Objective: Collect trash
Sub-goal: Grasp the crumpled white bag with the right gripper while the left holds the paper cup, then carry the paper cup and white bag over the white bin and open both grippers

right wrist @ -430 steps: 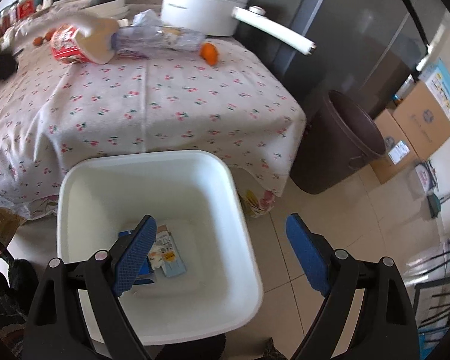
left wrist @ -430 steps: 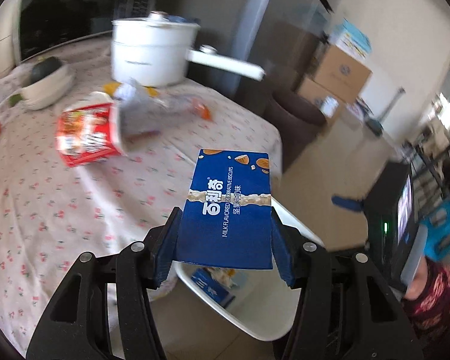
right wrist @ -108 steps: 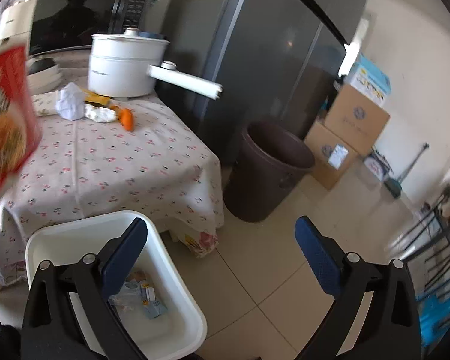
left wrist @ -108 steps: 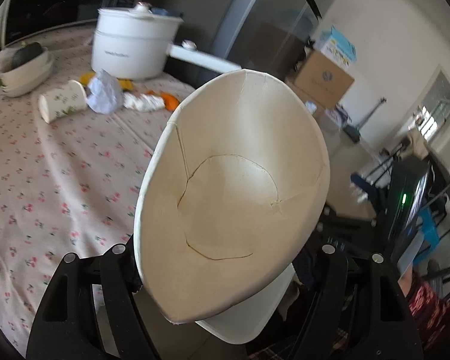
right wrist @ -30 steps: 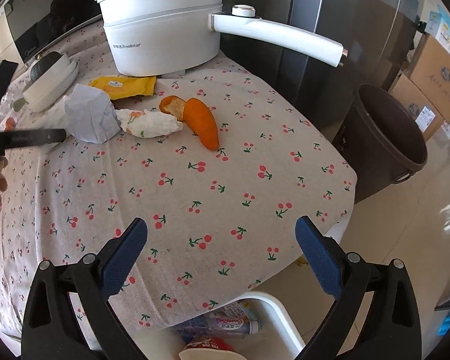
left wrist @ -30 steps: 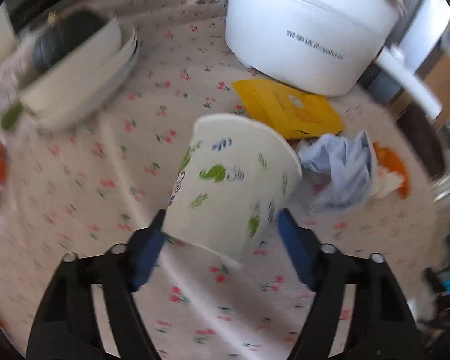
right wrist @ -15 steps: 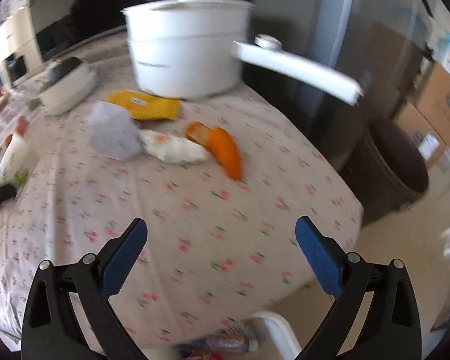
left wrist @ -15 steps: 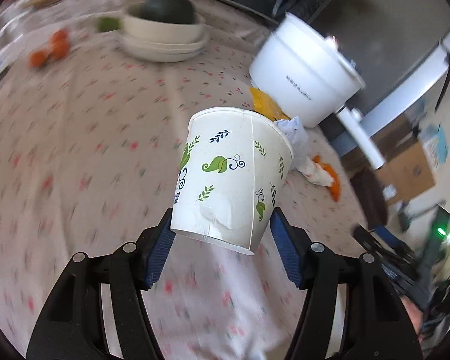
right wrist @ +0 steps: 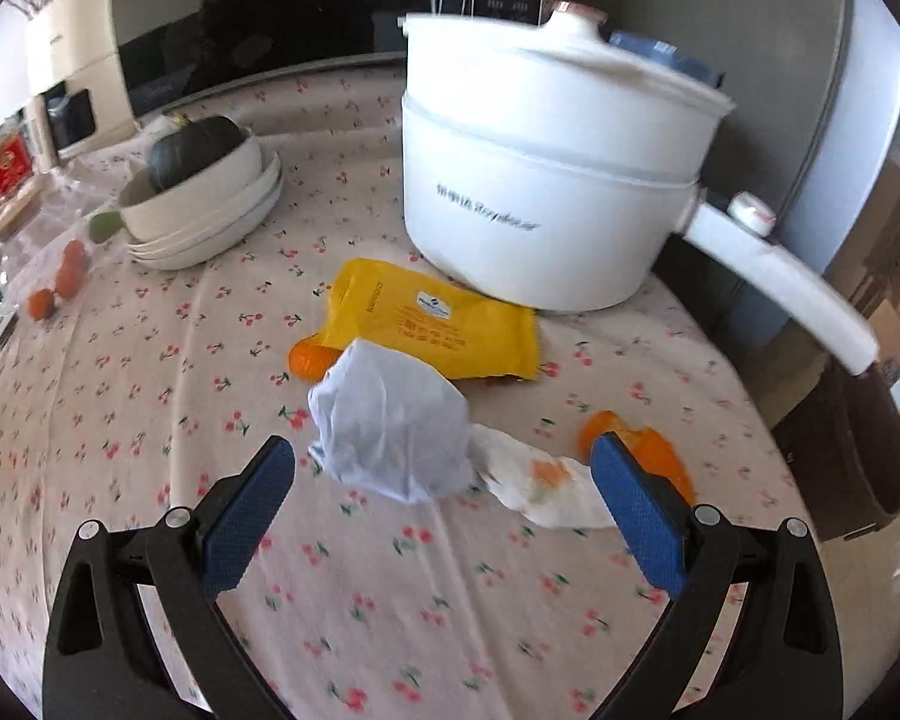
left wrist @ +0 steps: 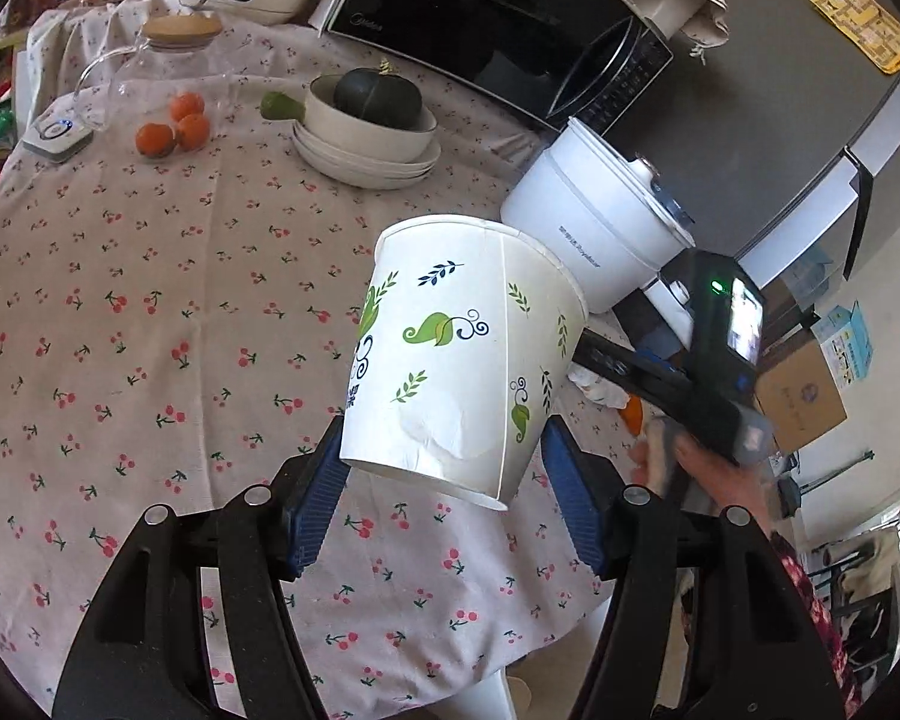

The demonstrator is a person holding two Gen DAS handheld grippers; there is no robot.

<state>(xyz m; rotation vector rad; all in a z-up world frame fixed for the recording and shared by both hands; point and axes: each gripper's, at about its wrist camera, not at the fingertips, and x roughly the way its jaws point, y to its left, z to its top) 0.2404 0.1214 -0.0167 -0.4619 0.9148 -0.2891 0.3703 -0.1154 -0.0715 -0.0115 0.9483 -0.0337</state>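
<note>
Table's got a cherry-print tablecloth (right wrist: 390, 600). On it: white electric pot (right wrist: 546, 180), yellow packet (right wrist: 438, 324) right in front, crumpled white paper (right wrist: 390, 426), stained tissue (right wrist: 540, 486), orange peel (right wrist: 642, 444), stacked plates with a squash bowl (right wrist: 204, 204), small oranges (left wrist: 174, 129).

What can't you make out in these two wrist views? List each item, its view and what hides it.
- Inside of the paper cup: left wrist view, its mouth faces away.
- Yellow packet print: right wrist view, too small and blurred.
- Crumpled paper: right wrist view, it covers part of the stained tissue and the peel behind it.
- Right gripper jaws: left wrist view, hidden behind the cup.
</note>
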